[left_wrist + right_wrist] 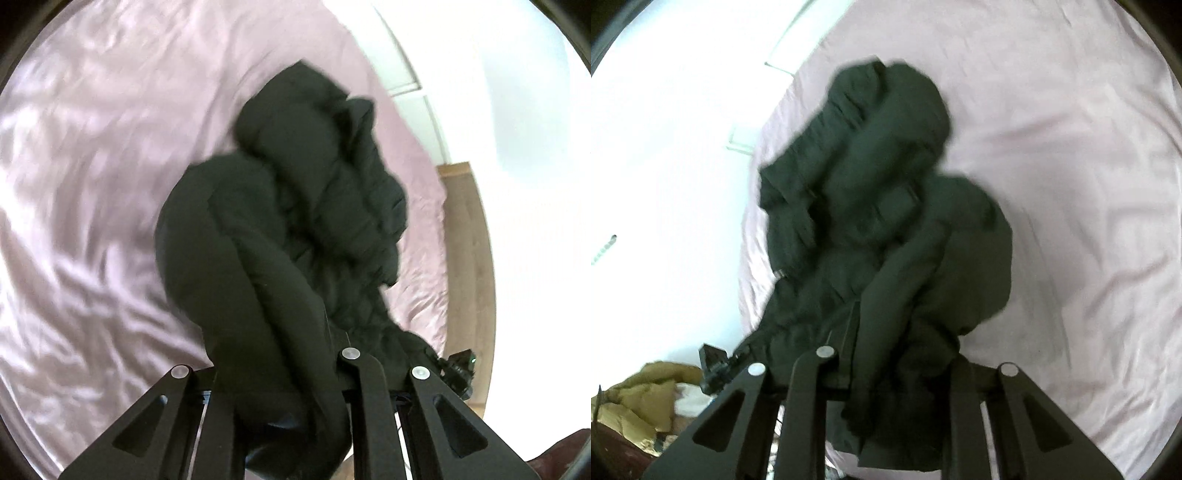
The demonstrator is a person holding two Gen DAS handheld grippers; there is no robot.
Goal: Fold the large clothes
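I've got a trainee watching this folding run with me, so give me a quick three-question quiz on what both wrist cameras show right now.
1. True or false: the black puffer jacket lies flat and neatly folded on the pink bedsheet.
2. What is the left gripper clamped on? A) the sheet B) jacket fabric C) nothing
3. Fill in: in the right wrist view, the right gripper is shut on the ____.

Key: 1 false, it hangs bunched from both grippers; 2 B; 3 jacket.
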